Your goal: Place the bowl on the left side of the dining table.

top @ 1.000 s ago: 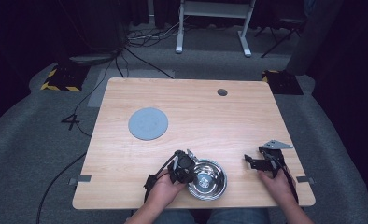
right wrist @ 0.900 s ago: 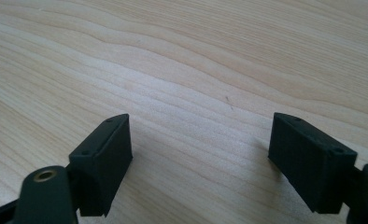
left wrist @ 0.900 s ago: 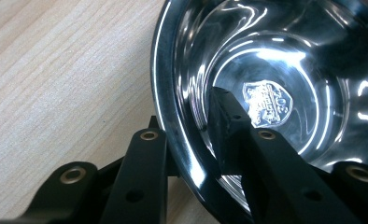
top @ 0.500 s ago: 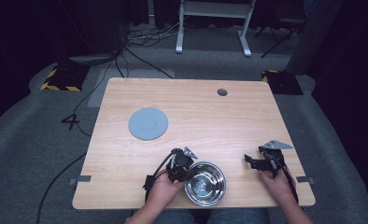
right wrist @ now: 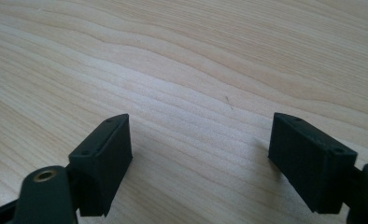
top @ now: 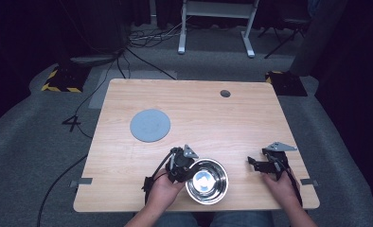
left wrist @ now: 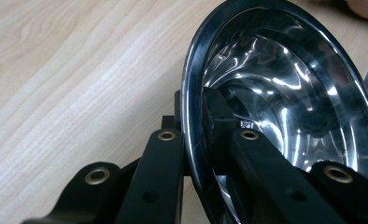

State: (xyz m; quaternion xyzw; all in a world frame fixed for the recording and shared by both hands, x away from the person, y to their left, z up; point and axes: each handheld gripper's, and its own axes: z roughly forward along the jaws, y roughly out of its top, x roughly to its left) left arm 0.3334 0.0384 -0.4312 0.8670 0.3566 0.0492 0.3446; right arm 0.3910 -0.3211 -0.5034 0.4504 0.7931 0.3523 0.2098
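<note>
A shiny steel bowl (top: 207,181) is near the table's front edge, in front of the person. My left gripper (top: 182,165) is shut on the bowl's left rim. In the left gripper view, one jaw lies outside the bowl (left wrist: 285,107) and the other inside, with the rim pinched between them at my left gripper (left wrist: 196,100). My right gripper (top: 258,164) rests to the right of the bowl, apart from it. In the right gripper view, my right gripper (right wrist: 201,140) stands open over bare wood with nothing between its fingers.
A flat grey disc (top: 150,125) lies on the wooden table (top: 251,123) left of centre. A dark cable hole (top: 225,93) sits near the far edge. Cables and a desk frame lie on the floor beyond.
The left gripper has closed on the bowl's rim and risen slightly, shifting the bowl a little to the left. The right gripper has kept still.
</note>
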